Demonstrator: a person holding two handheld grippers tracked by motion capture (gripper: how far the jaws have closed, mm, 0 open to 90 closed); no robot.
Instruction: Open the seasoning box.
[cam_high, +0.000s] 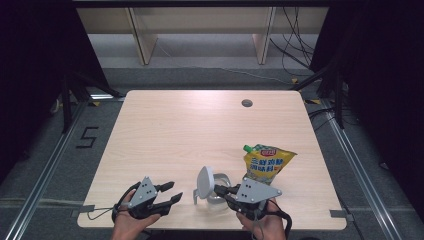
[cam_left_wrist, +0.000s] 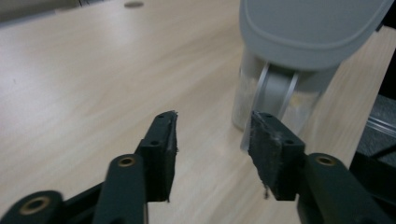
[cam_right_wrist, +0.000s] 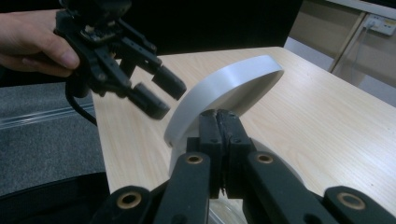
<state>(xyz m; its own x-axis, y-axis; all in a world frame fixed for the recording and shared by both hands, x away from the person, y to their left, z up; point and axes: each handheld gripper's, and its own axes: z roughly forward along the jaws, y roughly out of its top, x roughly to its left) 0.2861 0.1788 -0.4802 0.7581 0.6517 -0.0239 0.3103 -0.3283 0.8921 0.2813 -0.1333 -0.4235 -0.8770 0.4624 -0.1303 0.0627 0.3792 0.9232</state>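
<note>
Left fingers (cam_left_wrist: 163, 154): spread, nothing between; jar (cam_left_wrist: 275, 105) just beyond their tips.
Right fingers (cam_right_wrist: 212, 135): pressed together at the jar's rim, likely pinching it to steady the jar; contact itself hidden.
Lid (cam_right_wrist: 224, 93): hinged, standing open just past the right fingertips, facing the left gripper (cam_high: 162, 195).
Pouch (cam_high: 267, 162): beyond the right gripper (cam_high: 220, 190), near; probably the refill.
Table (cam_high: 175, 130): bare ahead.

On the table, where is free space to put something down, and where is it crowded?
The table is bare over its far half up to the round hole, and along its left side. The near edge is crowded: the left gripper, the open-lidded jar, the right gripper and the yellow pouch.
</note>
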